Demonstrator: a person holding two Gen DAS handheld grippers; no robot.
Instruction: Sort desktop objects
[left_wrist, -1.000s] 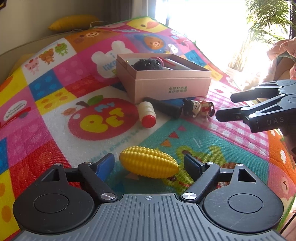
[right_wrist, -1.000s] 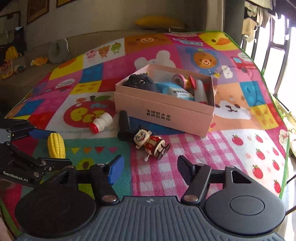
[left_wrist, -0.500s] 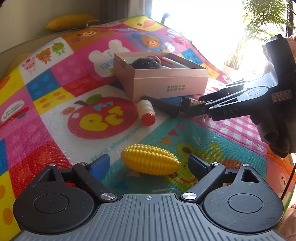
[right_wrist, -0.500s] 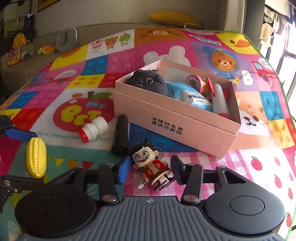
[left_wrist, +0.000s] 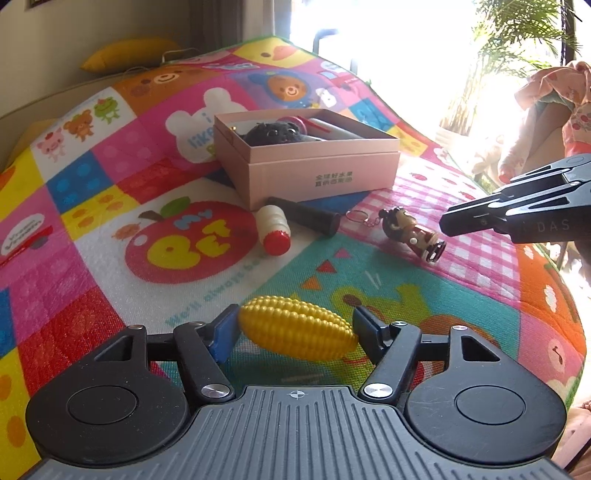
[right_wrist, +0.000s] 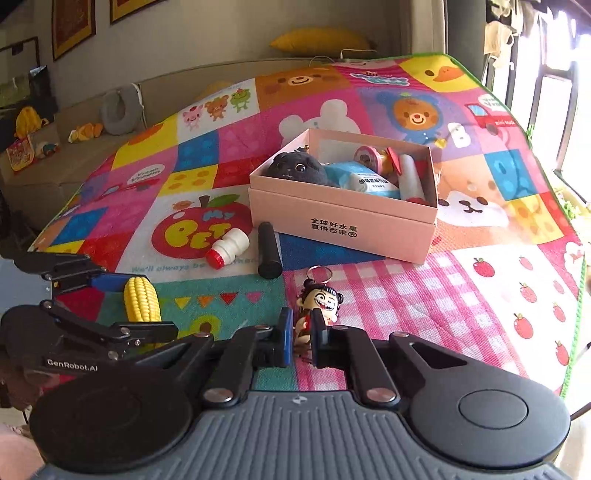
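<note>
left fingers (left_wrist: 225, 334) just closed, pinching corn (left_wrist: 295, 332) | right fingers (right_wrist: 284, 339) just closed, pinching doll (right_wrist: 325, 301) (keychain)

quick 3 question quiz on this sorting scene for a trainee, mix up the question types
1. True or false: the box is empty.
2. What lies between the bottle and the doll? A) a tube B) a spoon C) a cup
3. Fill in: the corn sits between the fingers of the ___ gripper.

Key:
1. False, it holds several things.
2. A.
3. Left gripper. Its jaws have just been closing, with the corn between them.
</note>
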